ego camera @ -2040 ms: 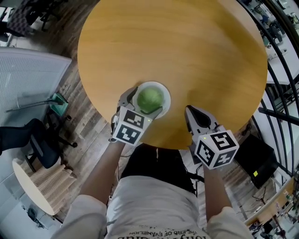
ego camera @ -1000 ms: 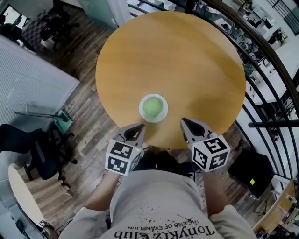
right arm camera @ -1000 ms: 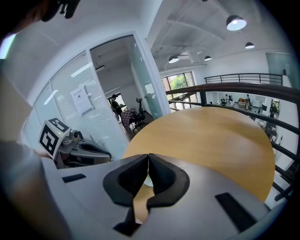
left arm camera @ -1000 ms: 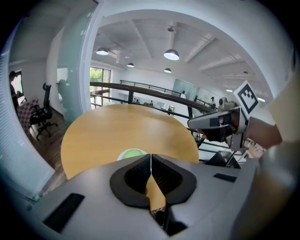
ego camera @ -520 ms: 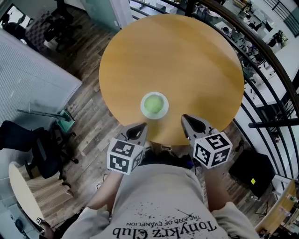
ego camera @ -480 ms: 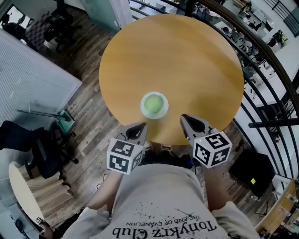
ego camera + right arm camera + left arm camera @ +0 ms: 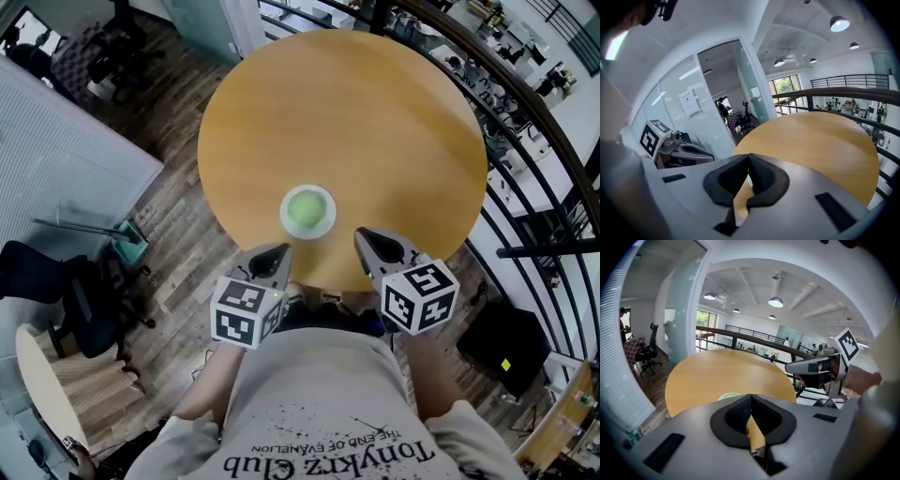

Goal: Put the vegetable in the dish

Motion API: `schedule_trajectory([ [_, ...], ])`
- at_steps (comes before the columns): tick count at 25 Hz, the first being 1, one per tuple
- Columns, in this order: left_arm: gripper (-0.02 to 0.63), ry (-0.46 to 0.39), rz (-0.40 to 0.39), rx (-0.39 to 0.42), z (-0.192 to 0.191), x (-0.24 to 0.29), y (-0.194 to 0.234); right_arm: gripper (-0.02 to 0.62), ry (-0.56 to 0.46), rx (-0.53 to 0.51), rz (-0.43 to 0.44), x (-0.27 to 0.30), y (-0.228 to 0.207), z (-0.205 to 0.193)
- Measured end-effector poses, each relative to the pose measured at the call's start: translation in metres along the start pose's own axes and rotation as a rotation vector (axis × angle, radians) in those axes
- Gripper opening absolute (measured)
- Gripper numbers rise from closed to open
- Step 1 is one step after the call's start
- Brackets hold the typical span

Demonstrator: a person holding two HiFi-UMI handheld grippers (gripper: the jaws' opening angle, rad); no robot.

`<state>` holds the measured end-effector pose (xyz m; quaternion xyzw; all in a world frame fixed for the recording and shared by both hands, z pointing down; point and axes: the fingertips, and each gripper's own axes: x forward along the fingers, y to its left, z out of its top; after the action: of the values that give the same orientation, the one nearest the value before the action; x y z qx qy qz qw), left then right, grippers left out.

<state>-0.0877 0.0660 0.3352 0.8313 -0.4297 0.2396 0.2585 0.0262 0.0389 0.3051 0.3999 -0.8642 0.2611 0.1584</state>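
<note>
A round green vegetable (image 7: 304, 210) lies inside a white dish (image 7: 323, 222) near the front edge of the round wooden table (image 7: 375, 122). My left gripper (image 7: 275, 253) hangs off the table's near edge, below and left of the dish, jaws shut with nothing between them. My right gripper (image 7: 364, 238) is shut and empty too, just right of the dish over the table rim. In the left gripper view the dish (image 7: 727, 396) peeks above the closed jaws of the left gripper (image 7: 749, 401). The right gripper view shows the right gripper (image 7: 747, 165) closed over the table (image 7: 825, 140).
A black railing (image 7: 525, 122) curves round the table's right side. An office chair (image 7: 80, 291) and a small round side table (image 7: 42, 384) stand on the wooden floor to the left. A grey partition (image 7: 66, 150) lies at the upper left.
Both grippers pulled back from the dish toward my body two seconds ago; the view rose, so the table looks smaller. Over the last second, almost nothing has shifted.
</note>
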Motion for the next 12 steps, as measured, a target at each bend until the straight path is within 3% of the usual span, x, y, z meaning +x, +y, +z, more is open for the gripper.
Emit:
schedule_trajectory([
  [12,0.023,-0.003,-0.011,-0.001,0.004,-0.0019,-0.004,0.025,0.001,0.001,0.002,-0.0028,0.0036,0.0017],
])
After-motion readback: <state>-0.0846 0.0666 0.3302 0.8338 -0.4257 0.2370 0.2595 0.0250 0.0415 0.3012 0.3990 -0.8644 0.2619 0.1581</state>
